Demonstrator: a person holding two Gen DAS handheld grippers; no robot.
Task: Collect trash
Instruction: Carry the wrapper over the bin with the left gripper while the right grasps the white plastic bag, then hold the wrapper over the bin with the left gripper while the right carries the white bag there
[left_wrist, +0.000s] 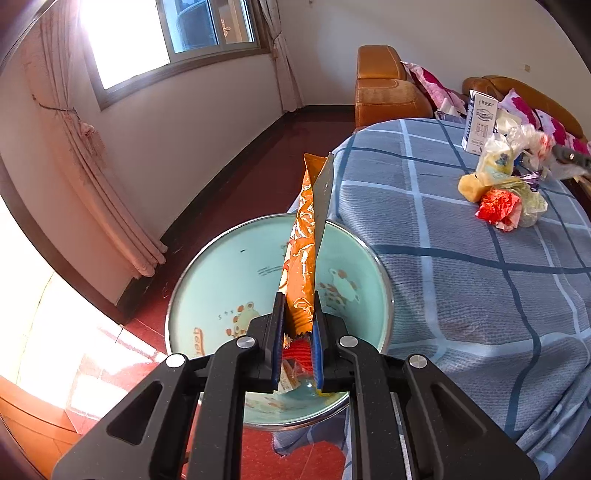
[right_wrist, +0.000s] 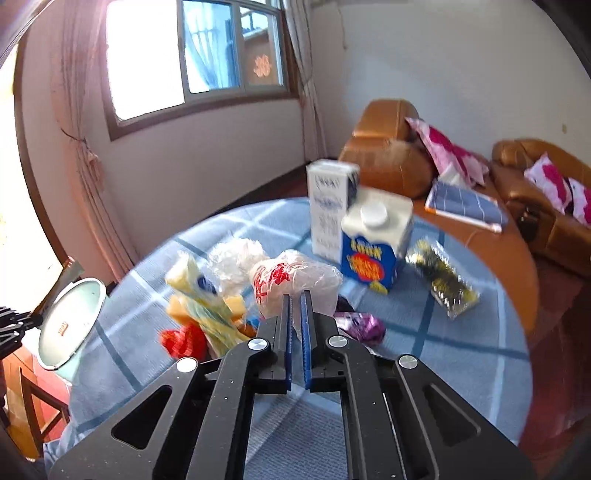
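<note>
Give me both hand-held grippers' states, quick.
Left hand-held gripper: closed on the orange wrapper, above the basin.
Right hand-held gripper: closed on the clear plastic bag with red print.

Two cartons (right_wrist: 354, 225) stand on the table (right_wrist: 461, 354) behind the crumpled bags (right_wrist: 291, 284); the basin (left_wrist: 258, 266) sits beside the table's edge.

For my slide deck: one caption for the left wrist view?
Left gripper shut on an orange wrapper above a mint-green basin beside the checked tablecloth.
</note>
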